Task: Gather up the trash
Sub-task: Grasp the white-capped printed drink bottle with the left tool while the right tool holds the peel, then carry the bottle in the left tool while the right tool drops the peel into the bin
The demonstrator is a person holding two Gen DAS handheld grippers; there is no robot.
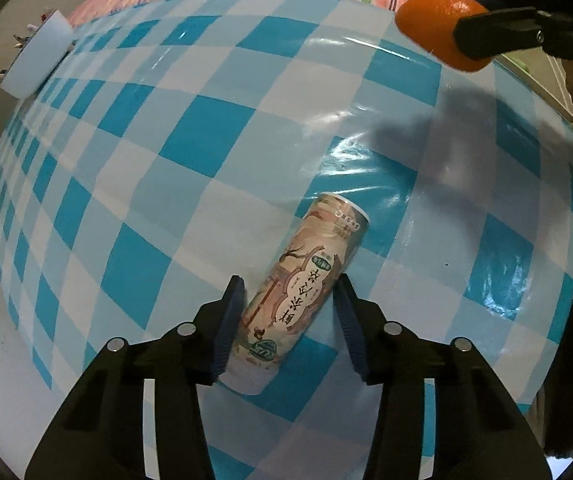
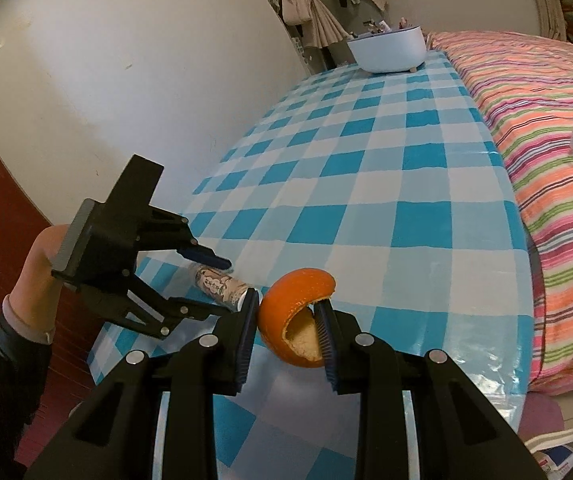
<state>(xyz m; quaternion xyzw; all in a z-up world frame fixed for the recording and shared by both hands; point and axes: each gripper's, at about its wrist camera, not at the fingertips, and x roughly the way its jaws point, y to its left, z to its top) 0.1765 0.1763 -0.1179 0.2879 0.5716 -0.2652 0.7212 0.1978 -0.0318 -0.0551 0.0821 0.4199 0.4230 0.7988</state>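
Trash here means two things, both at the near end of the counter [image 2: 366, 168], a long surface under a blue-and-white checked cloth, with a striped bed [image 2: 546, 128] along its far side. At the counter's far end stands a white bin [image 2: 386, 50], likely where the trash is meant to go; in the left wrist view only its edge shows, while the right wrist view shows its whole round form and things poking out of it. Next in size, a drink can [image 1: 306, 284] lies on its side on the cloth. The left tongs [image 1: 290, 300] are spread to either side of it, pads close to the label but not visibly pressing, so I judge the can is about to be gripped rather than held. Smallest is the orange peel [image 2: 294, 312], lifted clear of the cloth and pinched by the right tongs [image 2: 286, 320]. Only the right wrist view shows its hollow, pale inside; from the left wrist it looks like whole fruit.
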